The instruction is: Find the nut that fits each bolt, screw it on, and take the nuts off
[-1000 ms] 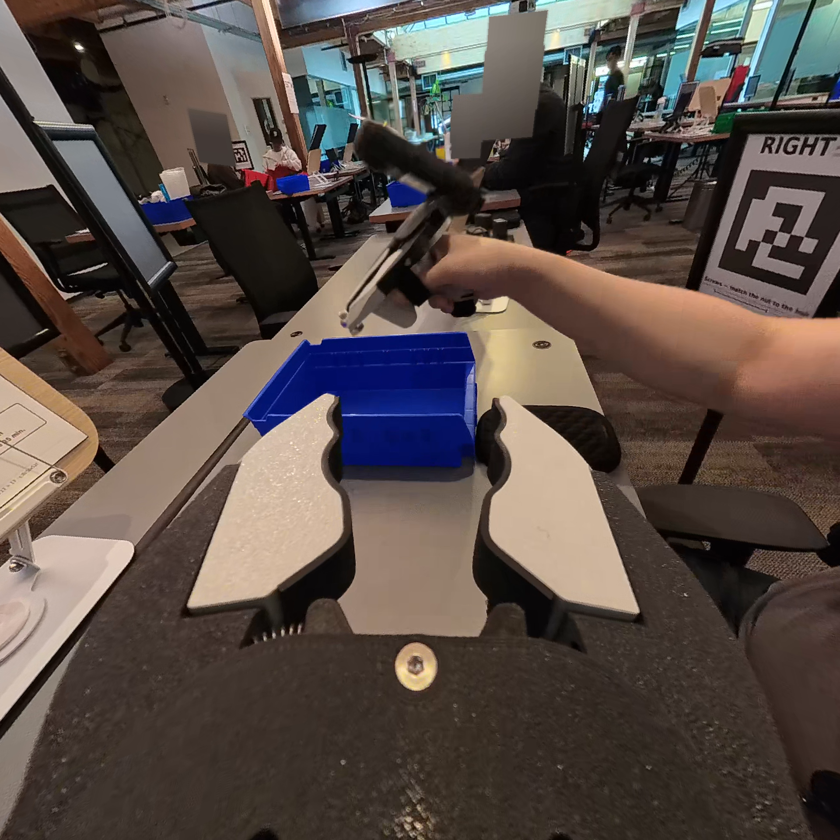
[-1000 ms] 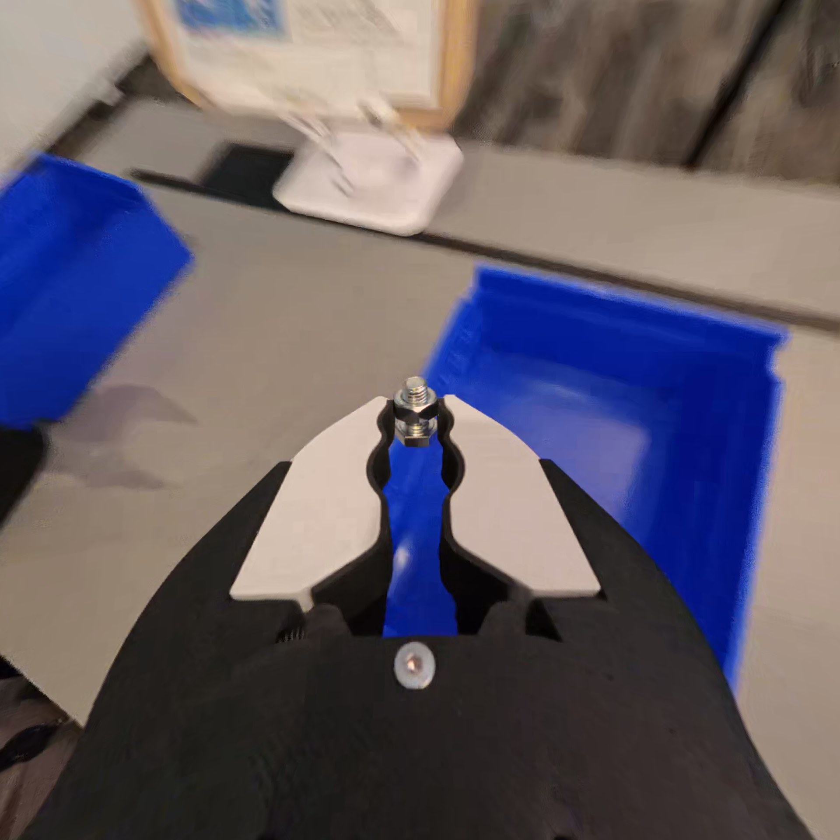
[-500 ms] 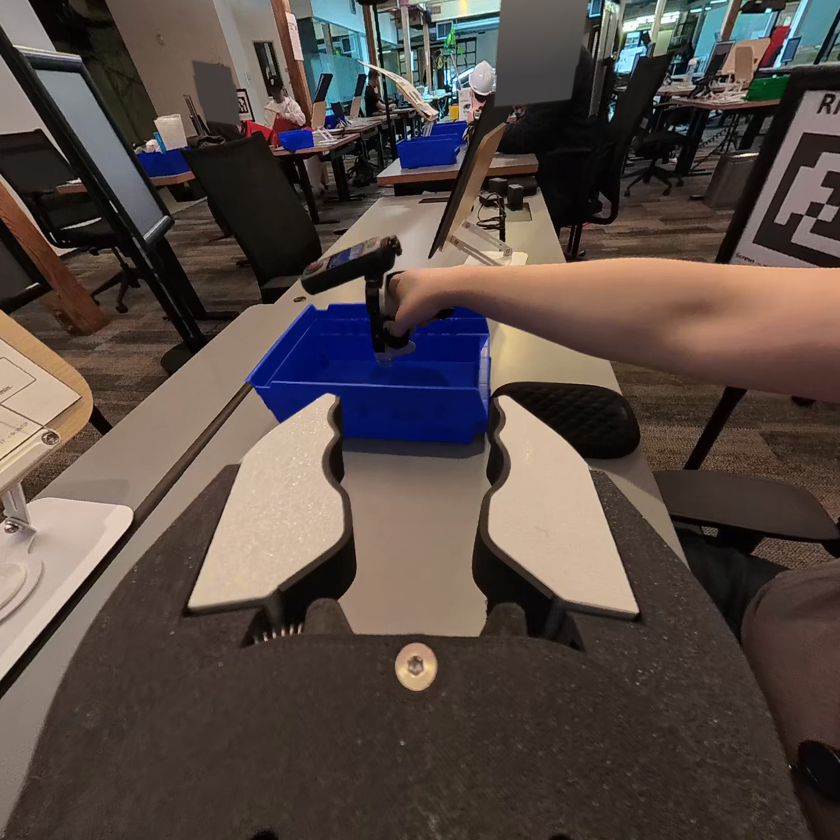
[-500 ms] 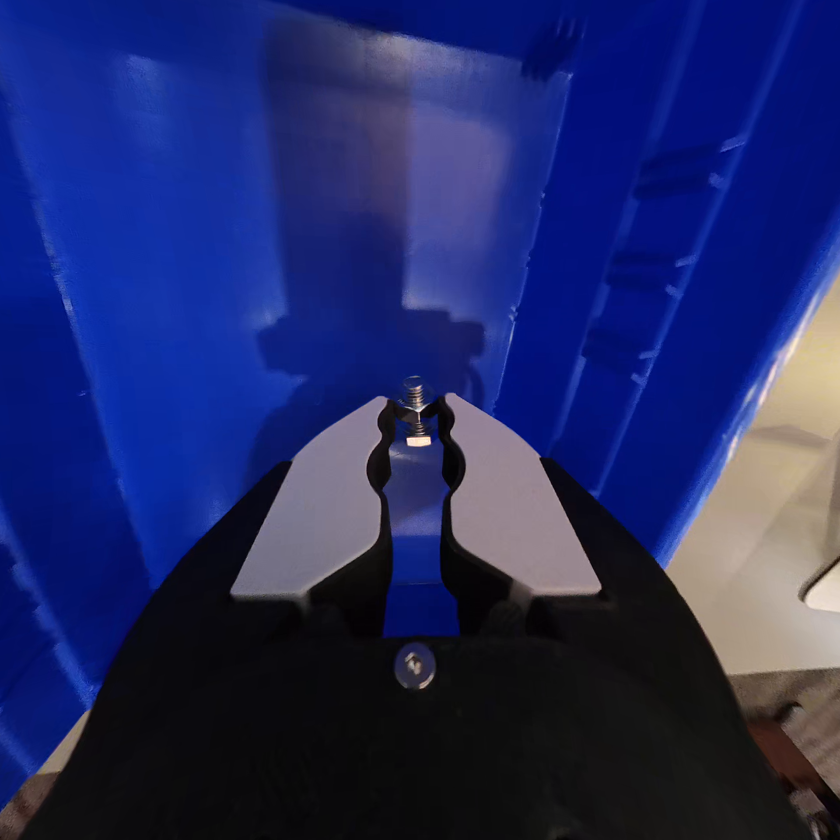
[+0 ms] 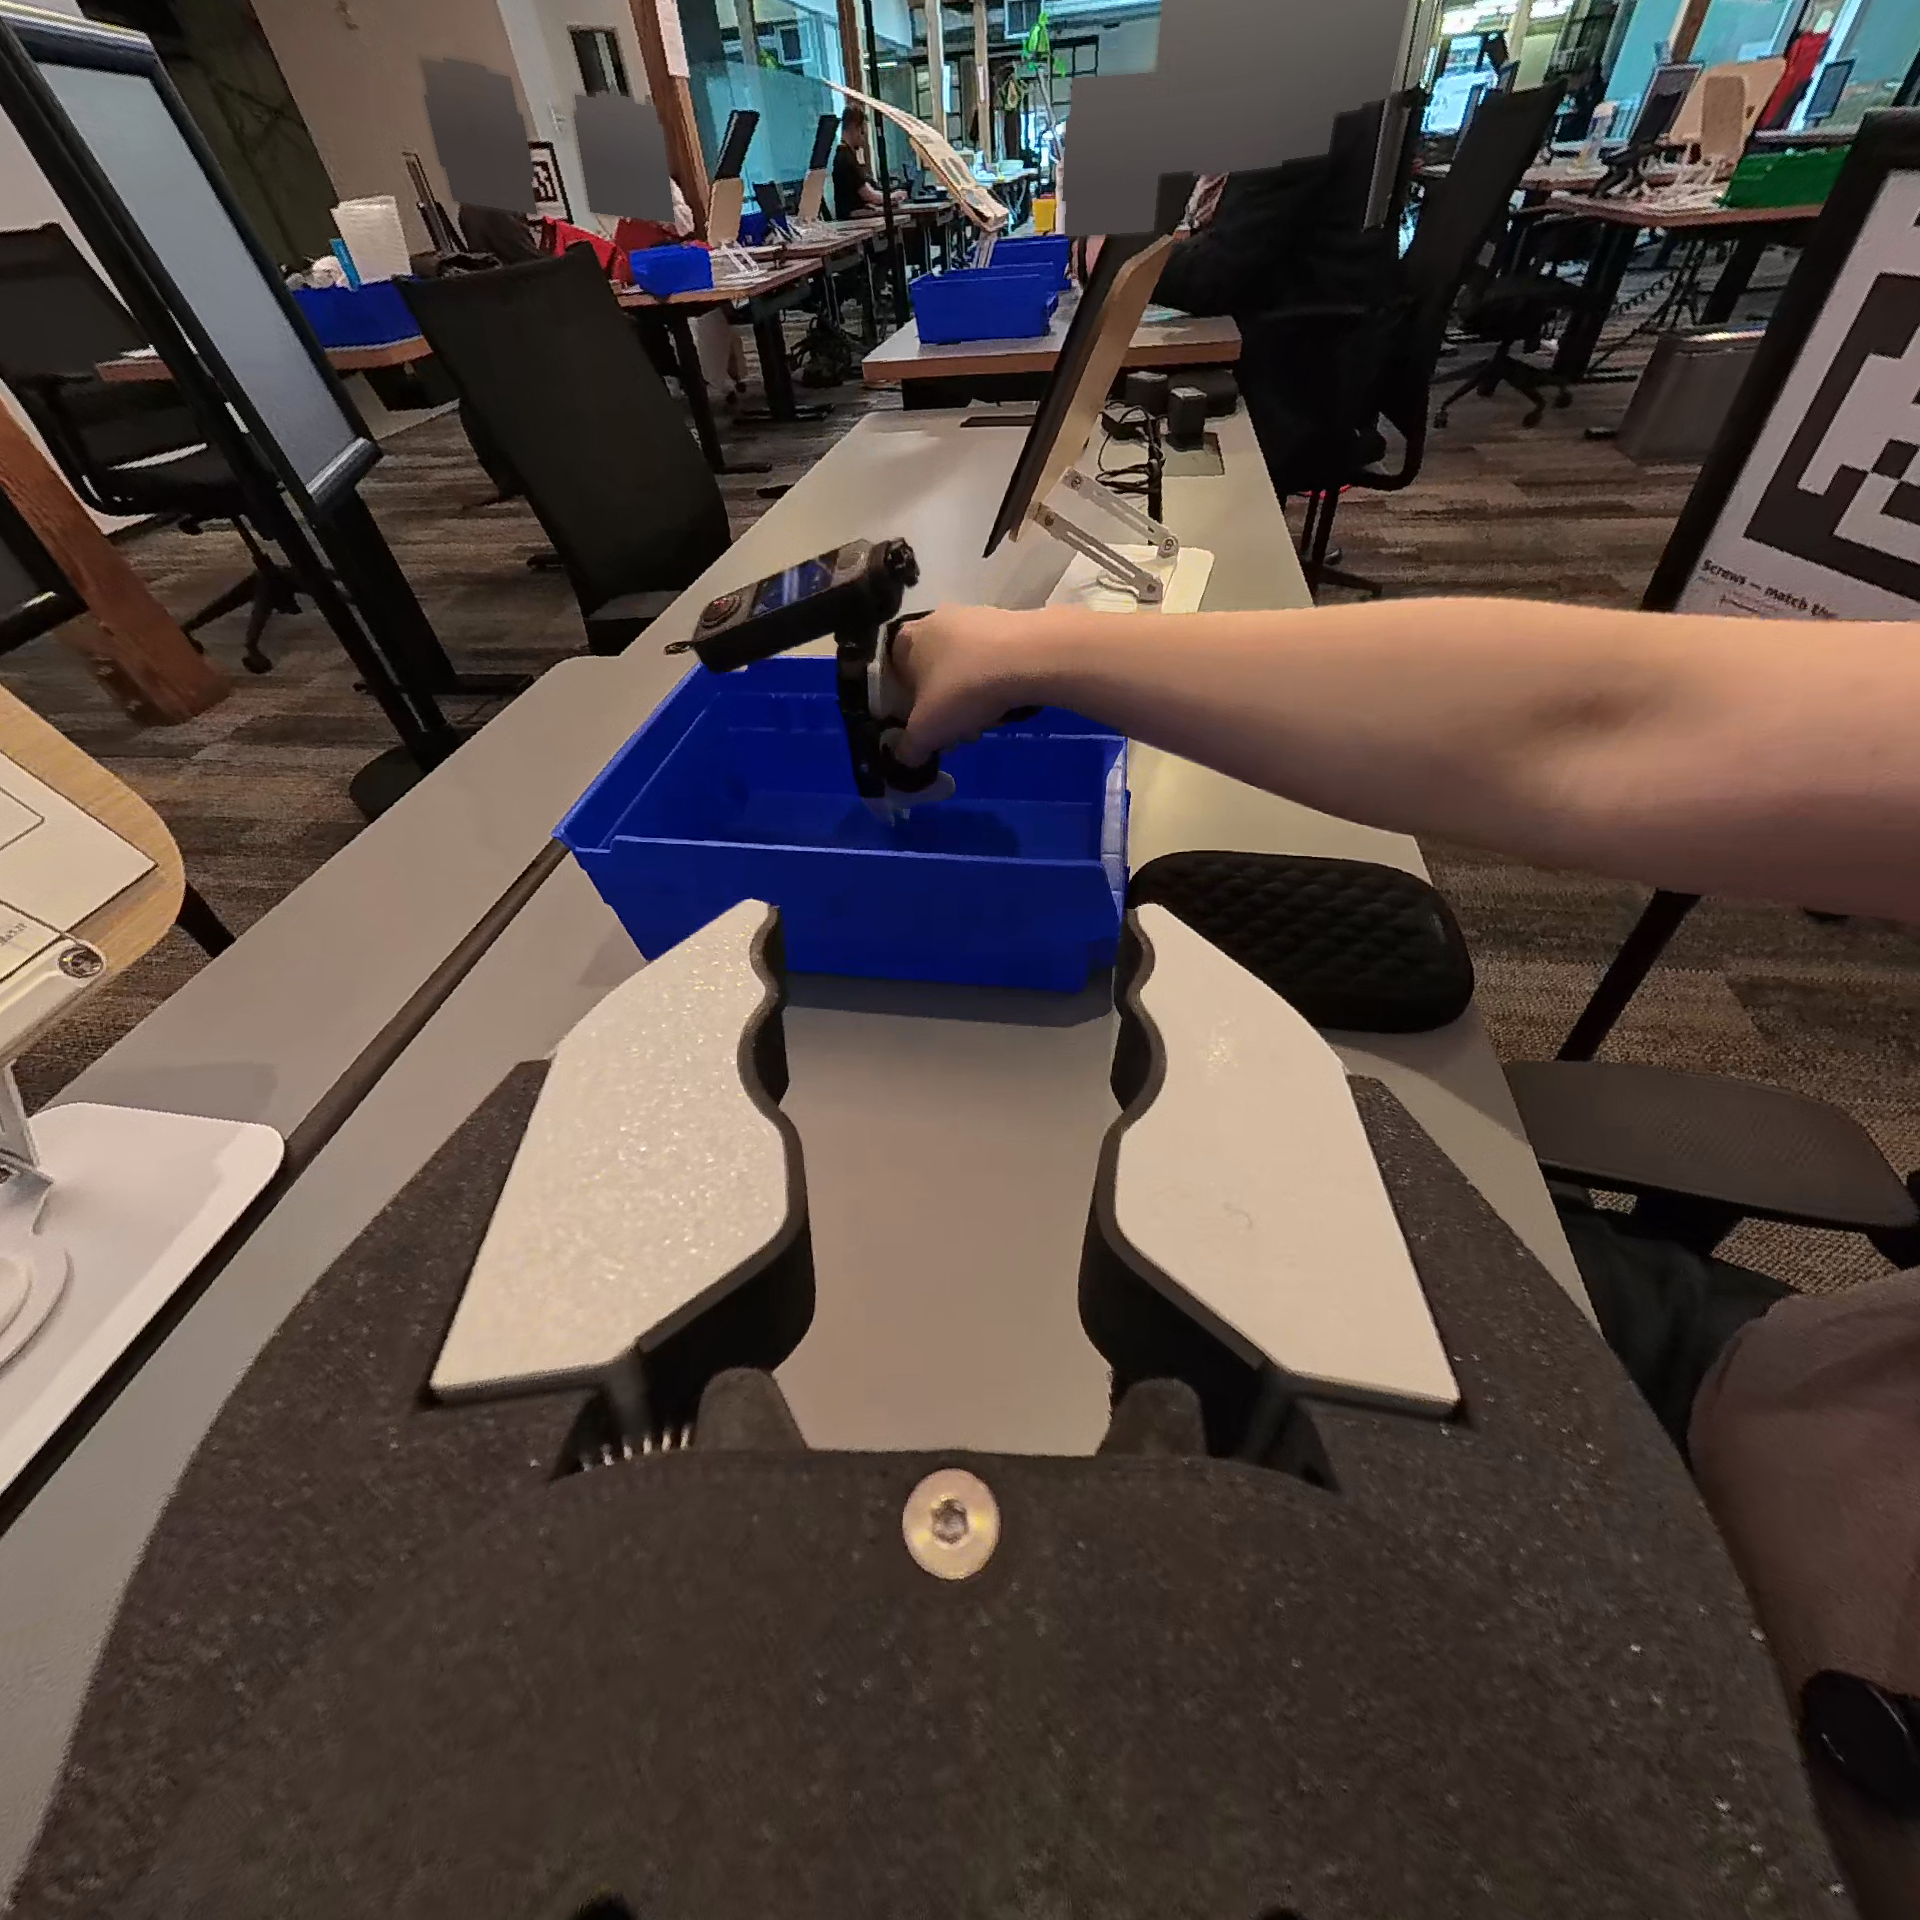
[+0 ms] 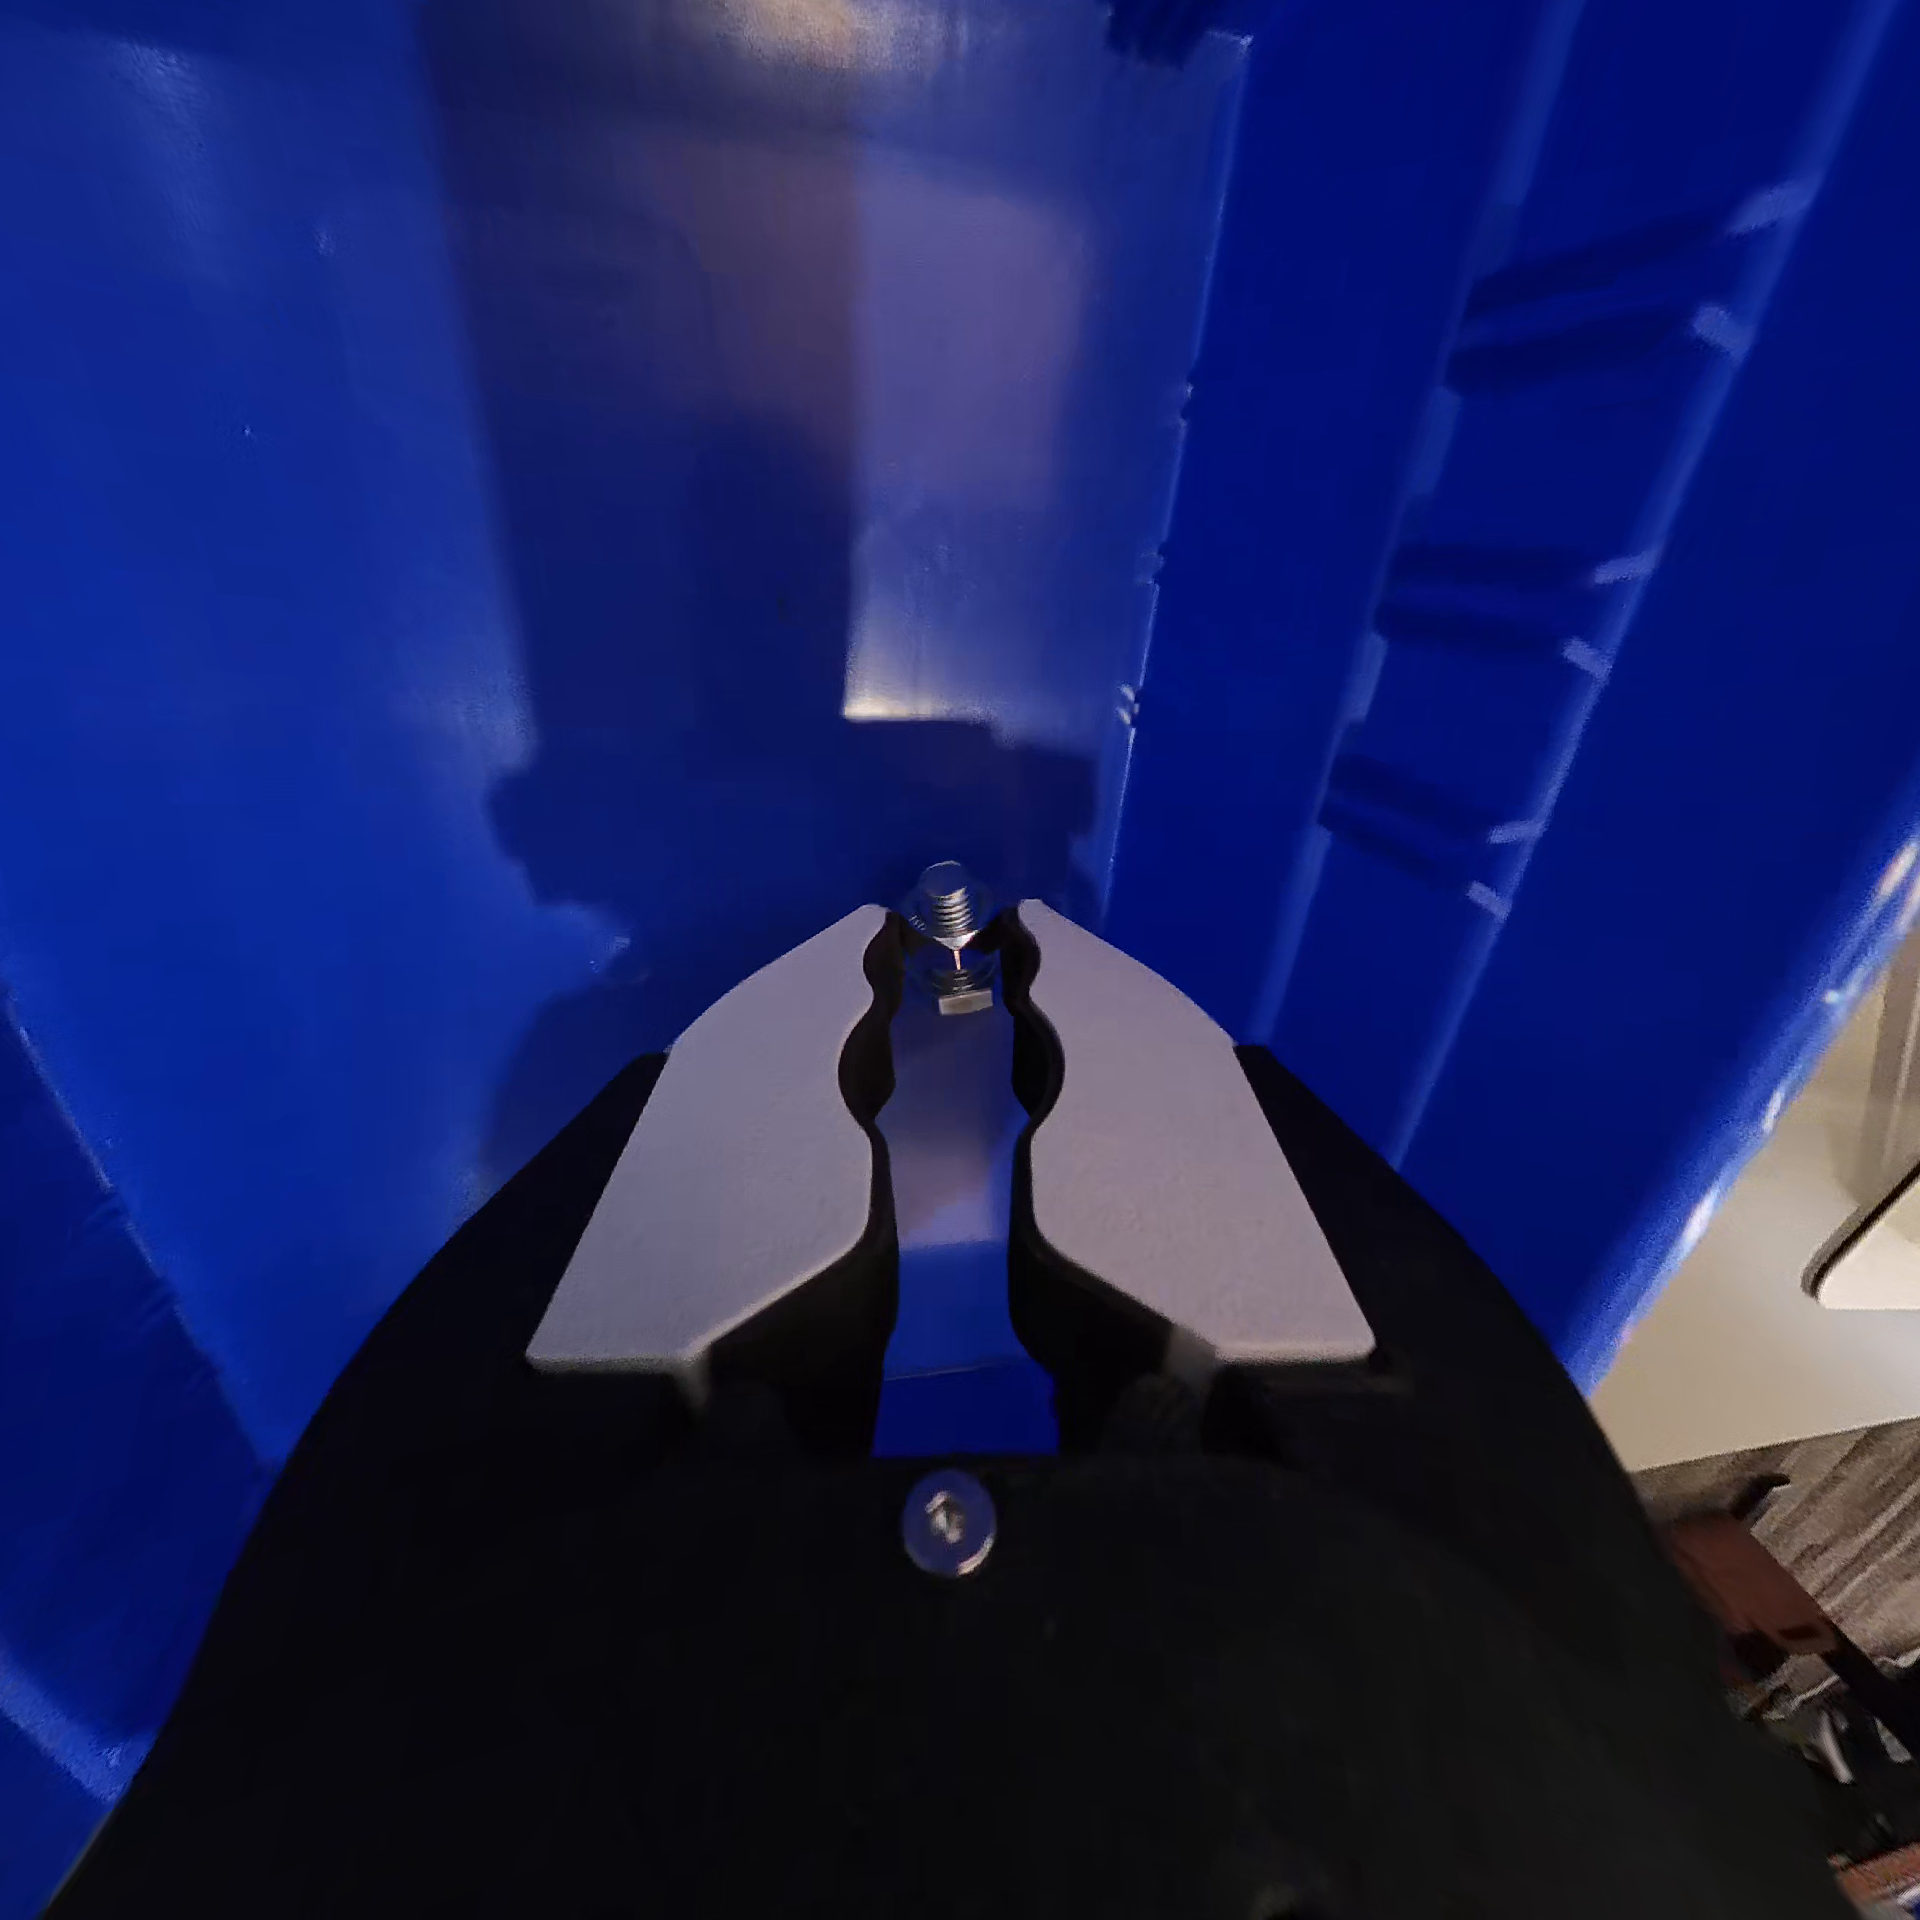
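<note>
My right gripper pinches the bolt and its nut low inside the blue bin, my left gripper spread and idle over the table; letting go carelessly could bounce it.

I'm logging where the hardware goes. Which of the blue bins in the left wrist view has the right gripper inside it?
The nearest blue bin, on the grey table ahead of the open left gripper. The right gripper dips into it; the other blue bins sit on far desks.

Open-plan office, probably (desks, chairs).
</note>
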A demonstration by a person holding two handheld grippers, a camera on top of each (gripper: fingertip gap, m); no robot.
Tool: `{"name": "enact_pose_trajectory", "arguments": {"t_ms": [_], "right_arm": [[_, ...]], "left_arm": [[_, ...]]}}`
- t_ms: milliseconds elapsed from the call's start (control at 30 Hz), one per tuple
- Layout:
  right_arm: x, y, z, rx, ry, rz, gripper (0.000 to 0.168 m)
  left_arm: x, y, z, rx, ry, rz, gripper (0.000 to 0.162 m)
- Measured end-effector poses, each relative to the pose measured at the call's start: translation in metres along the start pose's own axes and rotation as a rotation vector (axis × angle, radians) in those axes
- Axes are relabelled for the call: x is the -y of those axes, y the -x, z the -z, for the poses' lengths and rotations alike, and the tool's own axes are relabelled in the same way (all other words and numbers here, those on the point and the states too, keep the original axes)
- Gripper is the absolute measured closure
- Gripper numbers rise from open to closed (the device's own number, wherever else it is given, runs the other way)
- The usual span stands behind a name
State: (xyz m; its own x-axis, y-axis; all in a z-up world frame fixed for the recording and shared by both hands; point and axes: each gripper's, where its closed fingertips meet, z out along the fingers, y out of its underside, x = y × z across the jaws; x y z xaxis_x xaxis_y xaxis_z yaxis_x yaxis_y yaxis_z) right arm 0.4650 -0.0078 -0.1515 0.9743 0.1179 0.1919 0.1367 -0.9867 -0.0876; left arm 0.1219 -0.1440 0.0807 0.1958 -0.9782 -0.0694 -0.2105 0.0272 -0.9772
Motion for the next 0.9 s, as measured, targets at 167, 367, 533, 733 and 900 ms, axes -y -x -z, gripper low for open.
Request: {"name": "enact_pose_trajectory", "arguments": {"t_ms": [167, 367, 533, 733, 900], "right_arm": [[0.008, 0.001, 0.019, -0.045, -0.134, 0.014, 0.126], [0.016, 0.025, 0.119, -0.039, -0.503, 0.079, 0.123], [0.027, 0.074, 0.234, 0.247, -0.924, 0.143, 0.124], [0.05, 0.079, 0.317, 0.273, -1.317, 0.155, 0.134], [0.057, 0.084, 0.326, 0.278, -1.444, 0.166, 0.134]], "left_arm": [[0.002, -0.001, 0.001, -0.012, -0.023, 0.02, 0.098], [0.008, 0.005, 0.01, 0.033, -0.021, -0.017, 0.097], [0.018, 0.029, 0.035, 0.164, -0.026, -0.048, 0.098], [0.02, 0.061, 0.061, 0.281, -0.057, 0.006, 0.099], [0.02, 0.088, 0.092, 0.41, -0.052, 0.016, 0.099]]}}
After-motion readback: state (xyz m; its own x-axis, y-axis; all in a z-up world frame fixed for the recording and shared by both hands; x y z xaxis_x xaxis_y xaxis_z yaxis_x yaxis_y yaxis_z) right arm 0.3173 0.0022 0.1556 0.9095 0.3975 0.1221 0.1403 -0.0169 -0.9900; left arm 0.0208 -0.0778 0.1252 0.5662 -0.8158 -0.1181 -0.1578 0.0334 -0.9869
